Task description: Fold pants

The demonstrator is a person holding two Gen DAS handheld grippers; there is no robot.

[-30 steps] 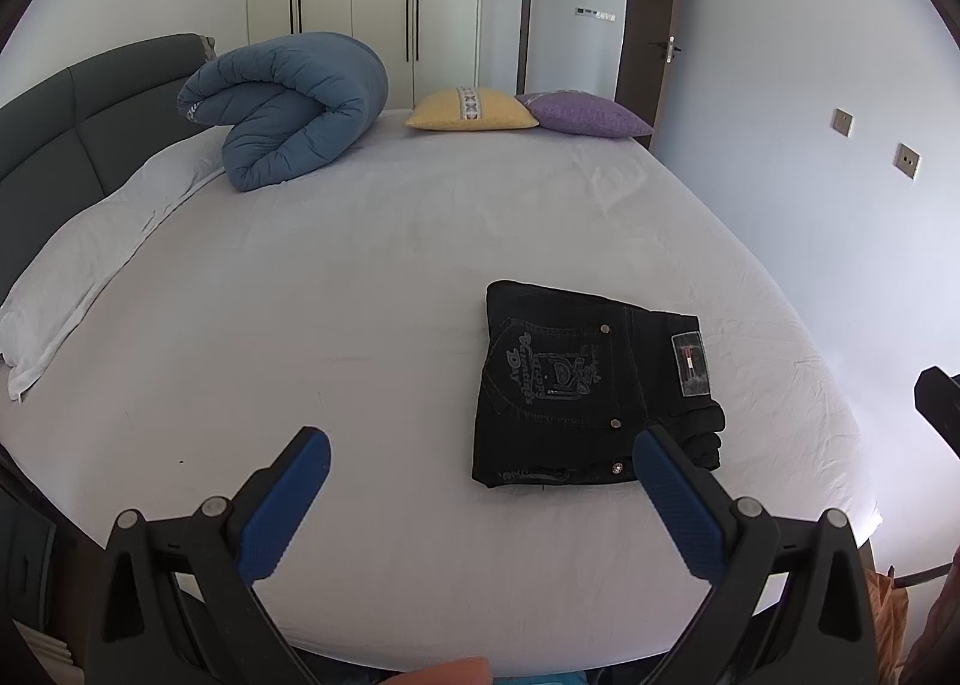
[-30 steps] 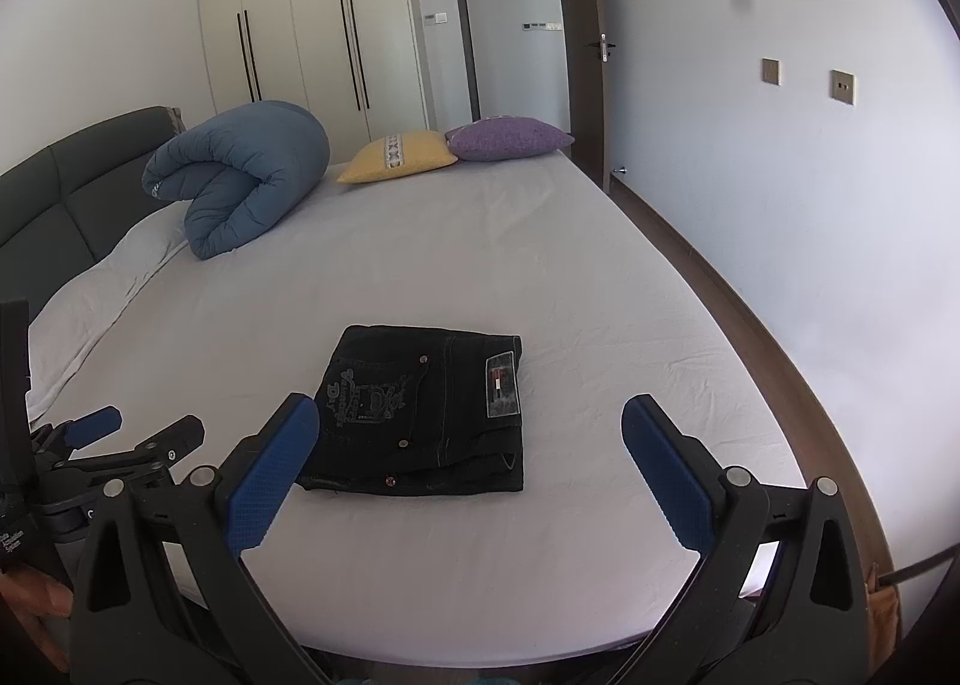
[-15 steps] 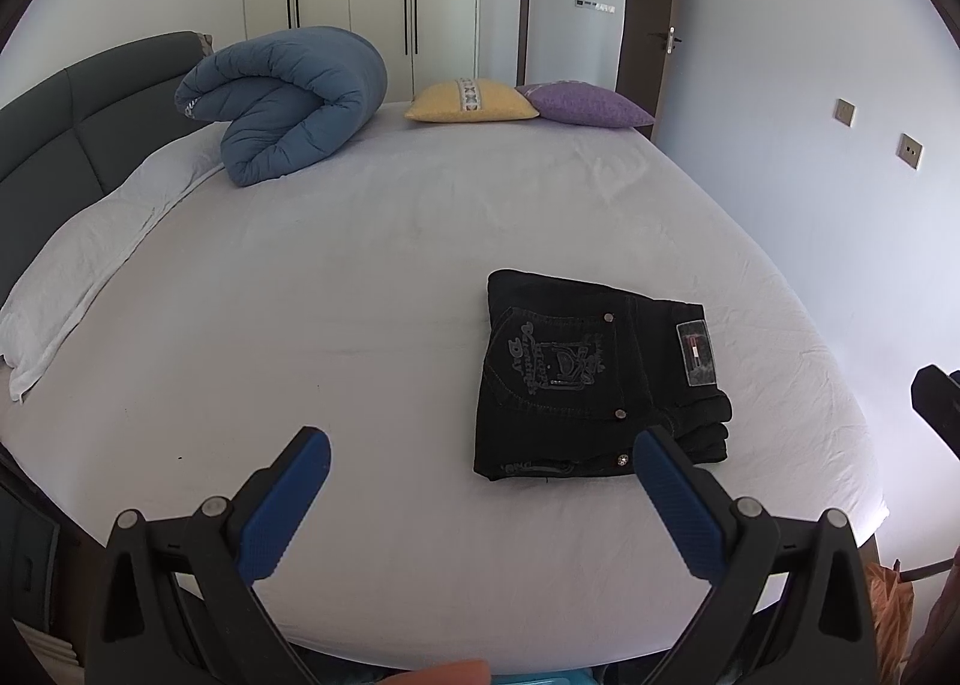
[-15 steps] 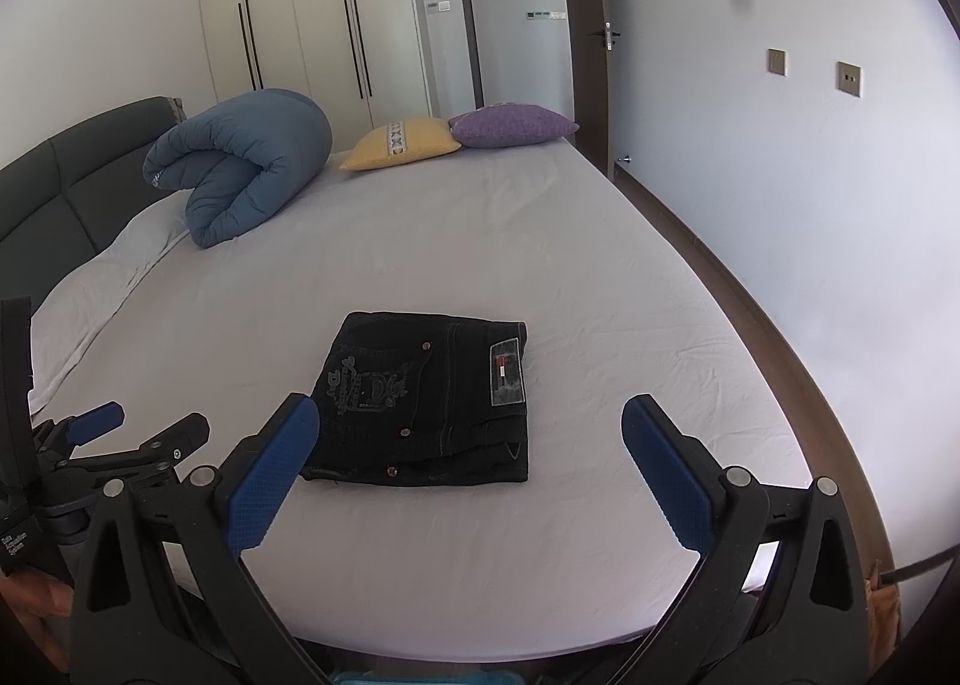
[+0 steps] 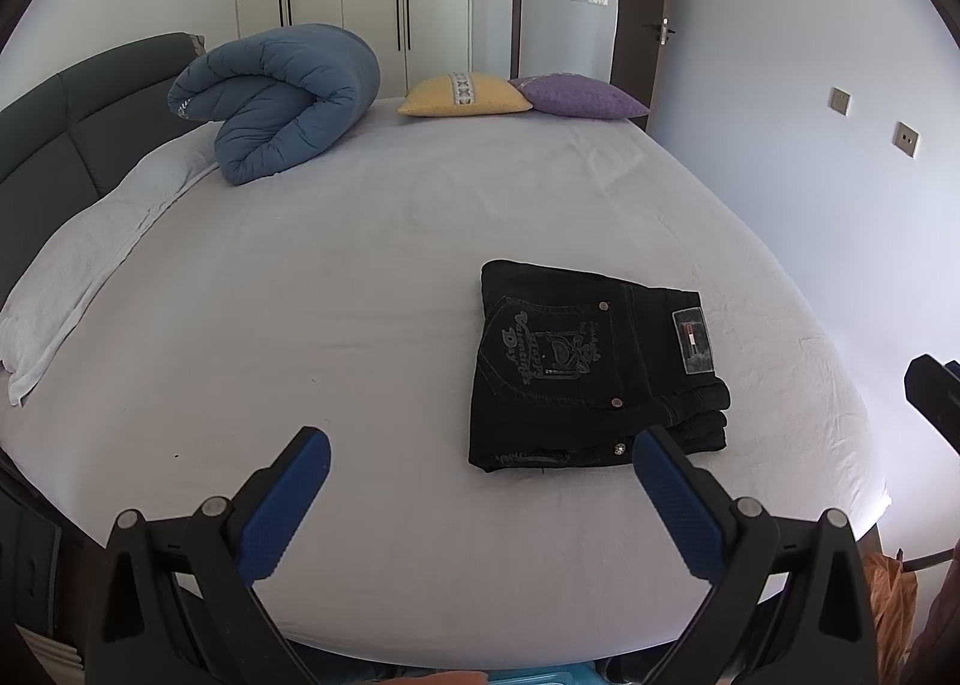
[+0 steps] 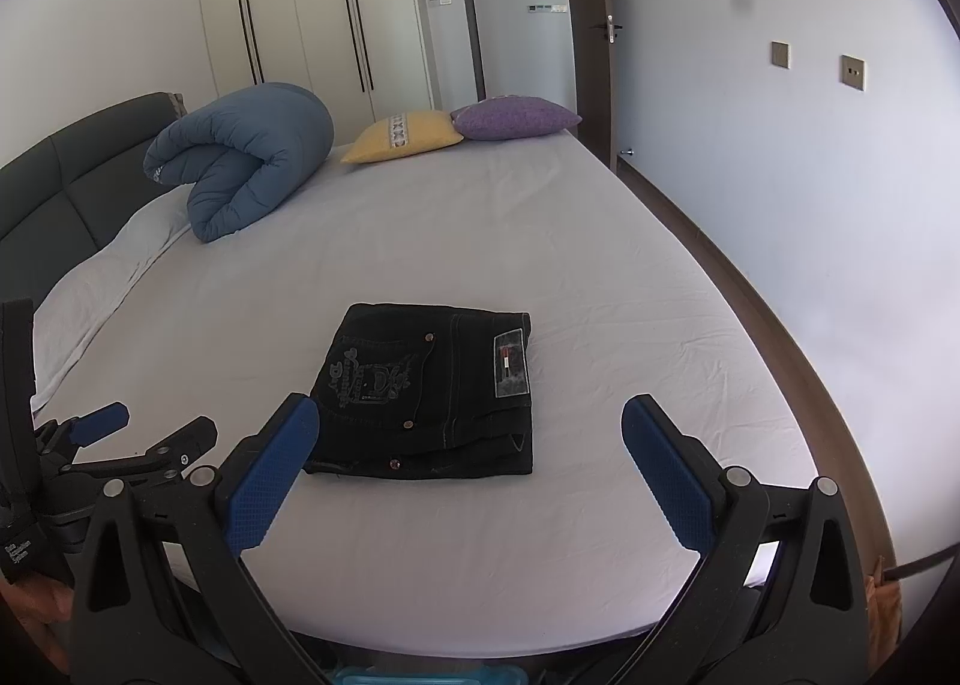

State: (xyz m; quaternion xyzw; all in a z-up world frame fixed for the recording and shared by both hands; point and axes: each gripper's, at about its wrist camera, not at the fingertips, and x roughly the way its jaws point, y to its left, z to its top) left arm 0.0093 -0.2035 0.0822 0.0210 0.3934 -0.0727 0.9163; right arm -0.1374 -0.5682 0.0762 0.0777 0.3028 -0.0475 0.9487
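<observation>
Black pants (image 5: 588, 367) lie folded into a compact rectangle on the white bed sheet (image 5: 360, 277), back pocket embroidery and waistband label facing up. They also show in the right wrist view (image 6: 429, 391). My left gripper (image 5: 480, 481) is open and empty, held above the bed's near edge, short of the pants. My right gripper (image 6: 471, 463) is open and empty, also back from the pants near the bed's front edge. The left gripper shows at the left of the right wrist view (image 6: 114, 445).
A rolled blue duvet (image 5: 276, 103), a yellow cushion (image 5: 465, 94) and a purple cushion (image 5: 579, 97) lie at the far end of the bed. A dark headboard (image 5: 66, 121) and white pillows (image 5: 90, 265) run along the left. A wall stands close on the right.
Both grippers have drawn back and up a little from the bed, so the folded pants sit slightly farther away. The pants have not moved. Both grippers stay open.
</observation>
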